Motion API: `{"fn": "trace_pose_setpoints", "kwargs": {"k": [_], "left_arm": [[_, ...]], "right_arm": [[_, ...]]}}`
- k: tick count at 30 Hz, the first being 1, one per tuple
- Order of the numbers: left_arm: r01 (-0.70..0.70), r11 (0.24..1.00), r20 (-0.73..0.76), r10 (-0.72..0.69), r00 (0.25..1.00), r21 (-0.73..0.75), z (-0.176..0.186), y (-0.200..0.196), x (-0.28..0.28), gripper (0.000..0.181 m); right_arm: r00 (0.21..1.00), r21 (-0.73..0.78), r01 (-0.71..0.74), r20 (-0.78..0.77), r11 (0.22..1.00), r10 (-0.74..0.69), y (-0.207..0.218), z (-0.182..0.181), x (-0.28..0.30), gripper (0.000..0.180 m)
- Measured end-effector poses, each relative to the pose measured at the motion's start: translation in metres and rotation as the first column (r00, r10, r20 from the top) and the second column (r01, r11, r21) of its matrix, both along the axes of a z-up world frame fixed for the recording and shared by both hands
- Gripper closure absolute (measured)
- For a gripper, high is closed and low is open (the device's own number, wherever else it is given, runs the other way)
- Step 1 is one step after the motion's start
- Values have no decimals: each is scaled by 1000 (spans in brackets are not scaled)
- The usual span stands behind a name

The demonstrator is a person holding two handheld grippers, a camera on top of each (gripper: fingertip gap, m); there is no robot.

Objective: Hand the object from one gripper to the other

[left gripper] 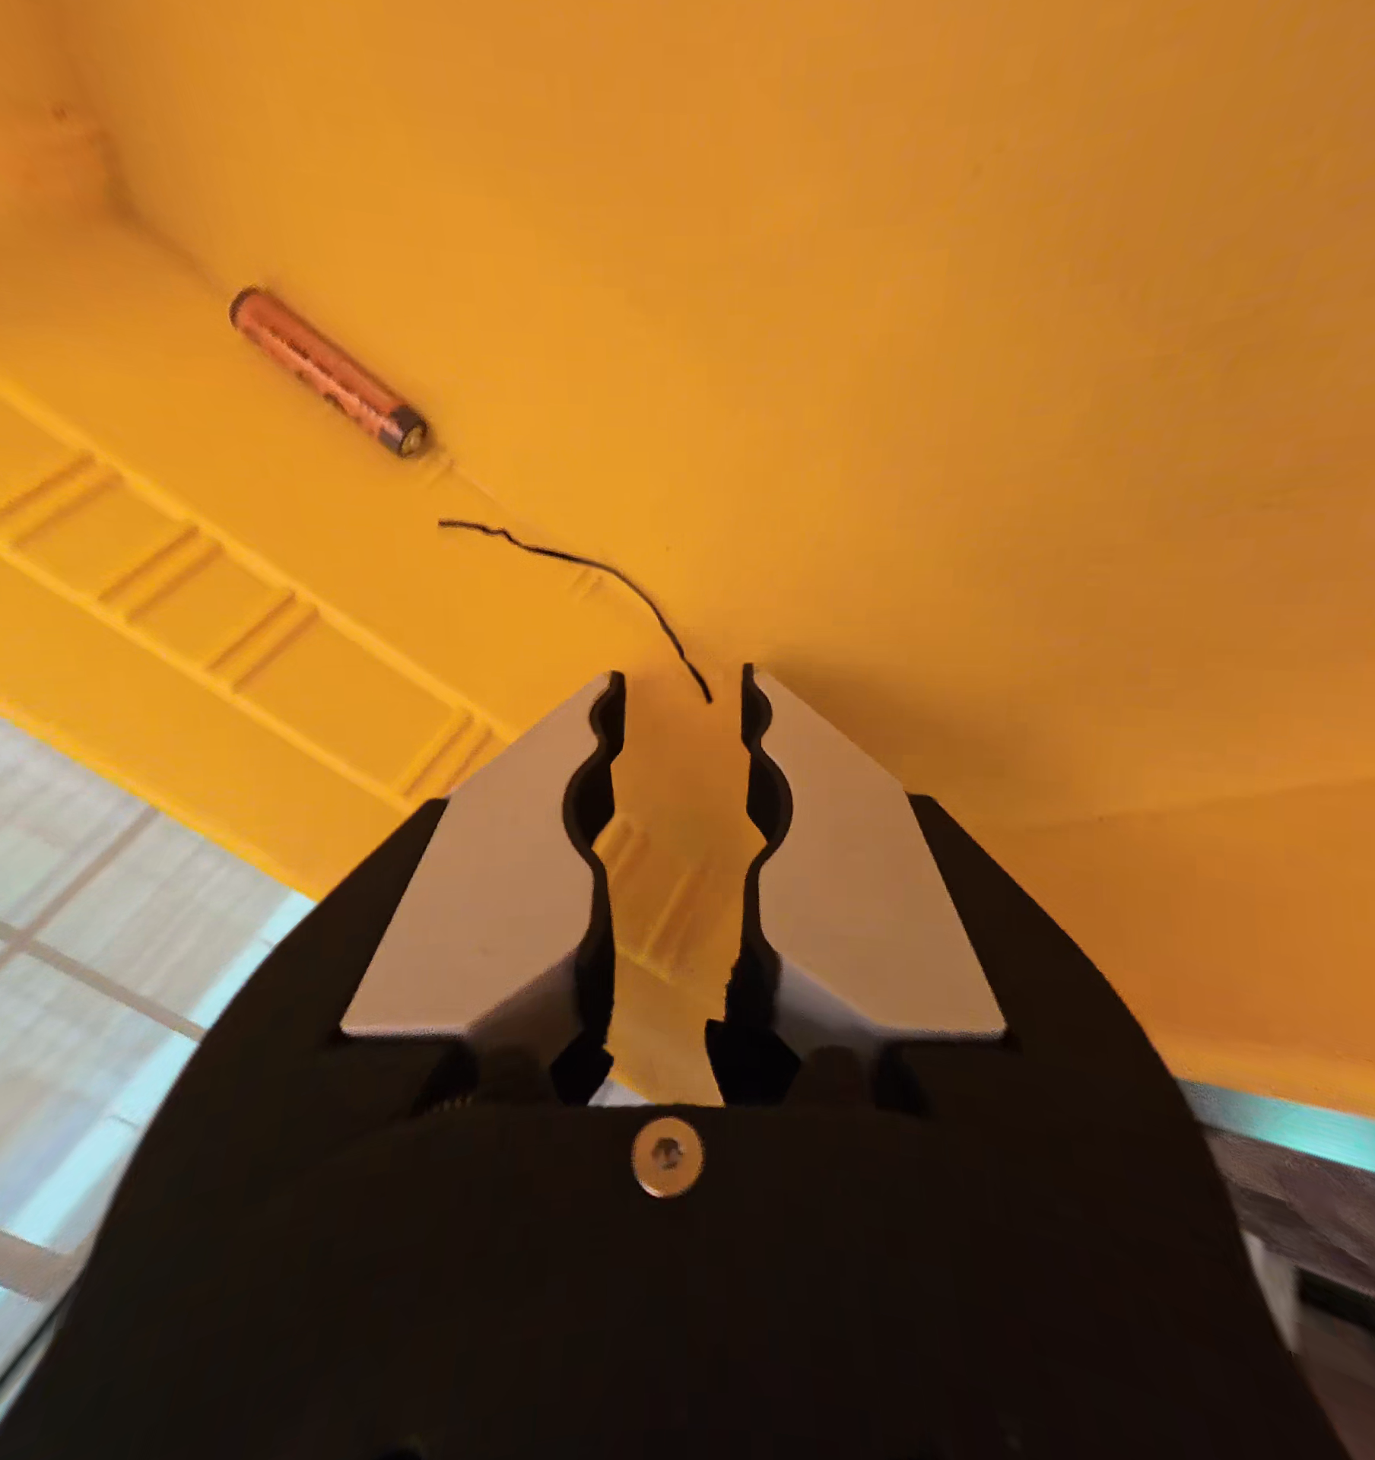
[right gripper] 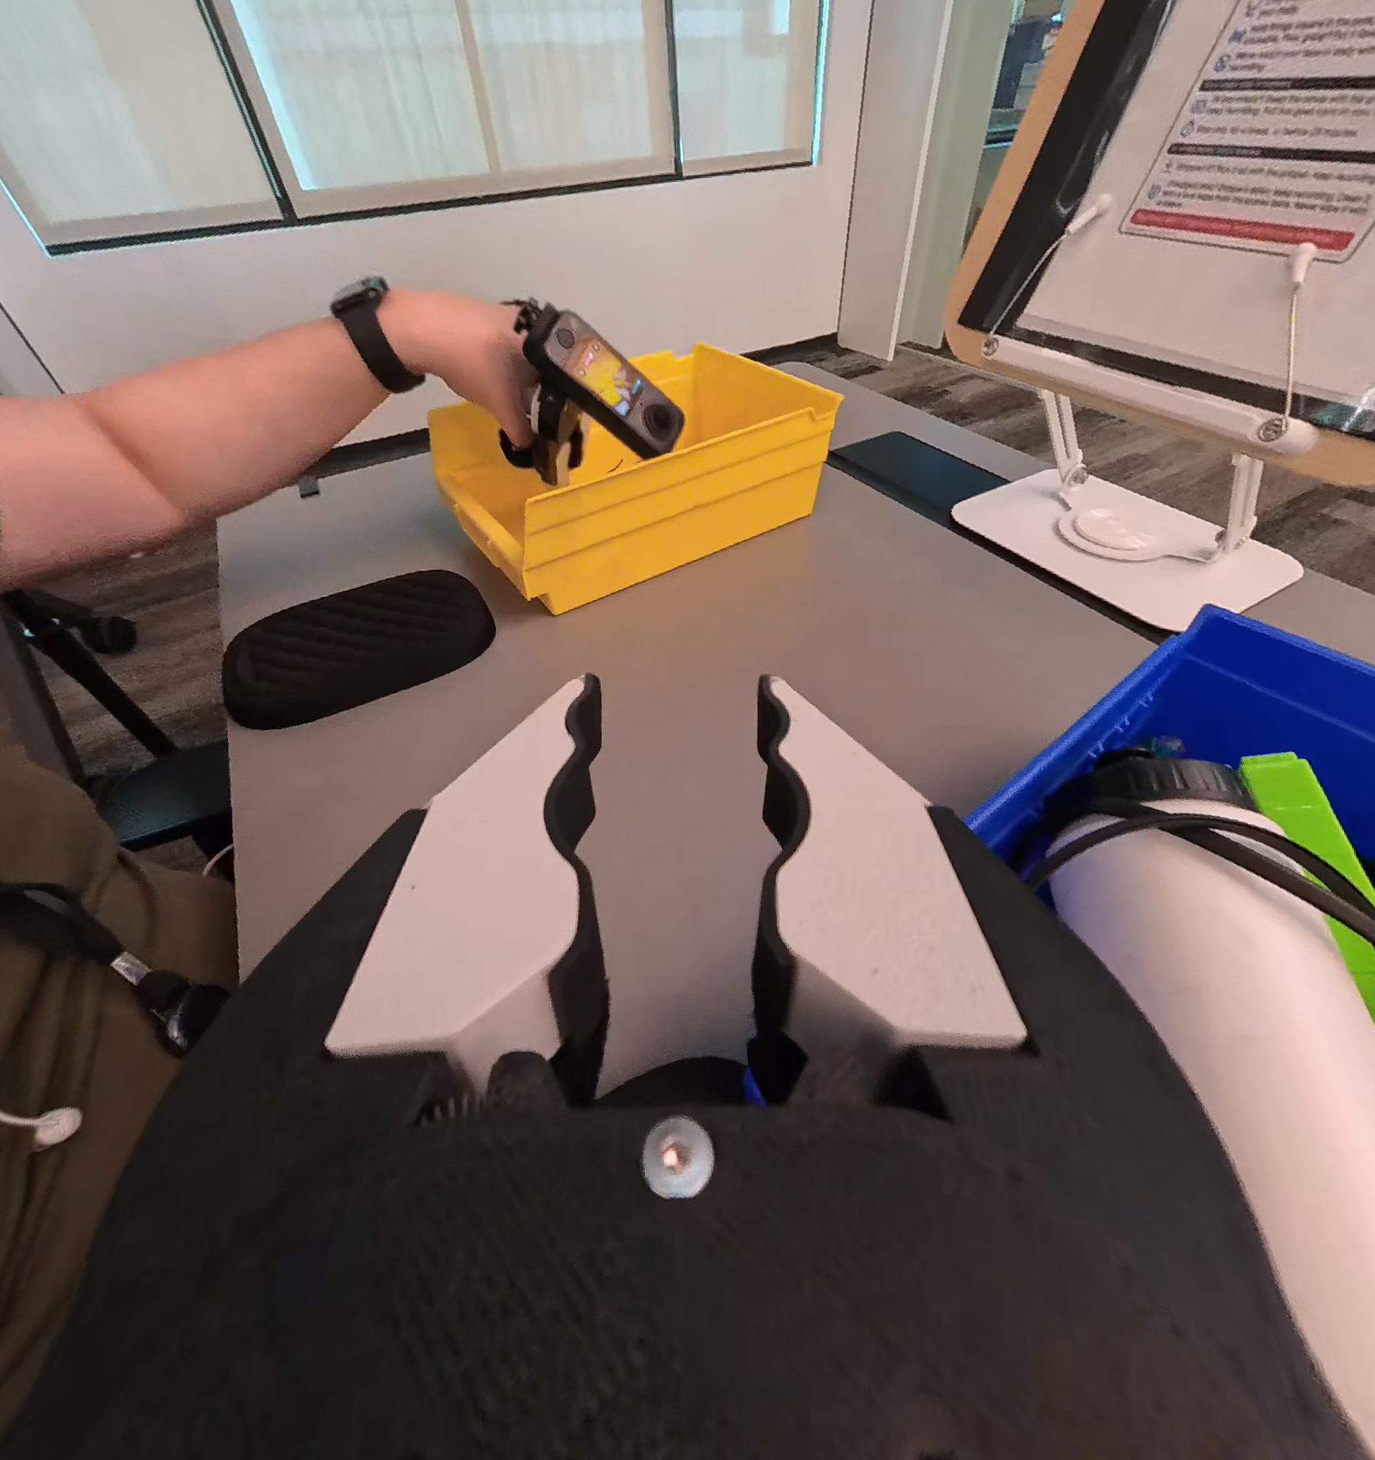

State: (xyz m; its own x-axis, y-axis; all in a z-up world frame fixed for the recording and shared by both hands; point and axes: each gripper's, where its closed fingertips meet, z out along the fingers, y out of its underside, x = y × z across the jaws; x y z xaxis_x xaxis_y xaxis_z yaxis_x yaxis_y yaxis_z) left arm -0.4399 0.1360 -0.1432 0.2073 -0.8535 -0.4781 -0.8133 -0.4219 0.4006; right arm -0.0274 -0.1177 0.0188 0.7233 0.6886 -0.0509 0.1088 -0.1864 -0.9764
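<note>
My left gripper [left gripper: 683, 681] is open and empty, reaching down into the yellow bin [left gripper: 984, 316]. A thin black wire [left gripper: 582, 565] lies on the bin floor, its near end just ahead of the fingertips. A copper-and-black battery [left gripper: 327, 370] lies farther off at the upper left, along the bin's wall. In the right wrist view the left gripper [right gripper: 554, 454], held by a hand, dips into the yellow bin [right gripper: 668, 521] at the far side of the grey table [right gripper: 866, 632]. My right gripper [right gripper: 678, 686] is open and empty above the table, well short of the bin.
A black padded wrist rest [right gripper: 356, 644] lies left of the yellow bin. A blue bin [right gripper: 1222, 695] at the right holds a white bottle [right gripper: 1237, 1027], green pieces and other items. A white stand with a printed board [right gripper: 1190, 261] is at the far right. The gap from one gripper's tips to the other's is roughly 50 centimetres. The right gripper is farther from the copper-and-black battery [left gripper: 327, 370], some 55 centimetres, than the left, some 9 centimetres.
</note>
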Motion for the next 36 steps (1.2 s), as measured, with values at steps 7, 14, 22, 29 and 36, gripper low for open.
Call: {"fn": "trace_pose_setpoints", "kwargs": {"k": [7, 14, 22, 29, 36], "left_arm": [[42, 999, -46, -41, 998, 1, -8, 5, -4, 166], [-26, 999, -41, 24, 999, -37, -13, 8, -10, 181], [-106, 986, 109, 121, 987, -131, -9, -4, 3, 181], [39, 988, 473, 38, 880, -152, 16, -17, 64, 181], [152, 964, 645, 27, 764, -220, 8, -37, 96, 181]], "right_arm": [[1000, 4, -21, 2, 1000, 21, 0, -1, 0, 141], [999, -1, -31, 18, 1000, 31, -3, -6, -2, 141], [1000, 10, -19, 0, 1000, 19, -6, -4, 4, 141], [1000, 1, -23, 1, 1000, 23, -4, -8, 2, 141], [1000, -24, -27, -1, 999, 27, -1, -15, 1, 141]]}}
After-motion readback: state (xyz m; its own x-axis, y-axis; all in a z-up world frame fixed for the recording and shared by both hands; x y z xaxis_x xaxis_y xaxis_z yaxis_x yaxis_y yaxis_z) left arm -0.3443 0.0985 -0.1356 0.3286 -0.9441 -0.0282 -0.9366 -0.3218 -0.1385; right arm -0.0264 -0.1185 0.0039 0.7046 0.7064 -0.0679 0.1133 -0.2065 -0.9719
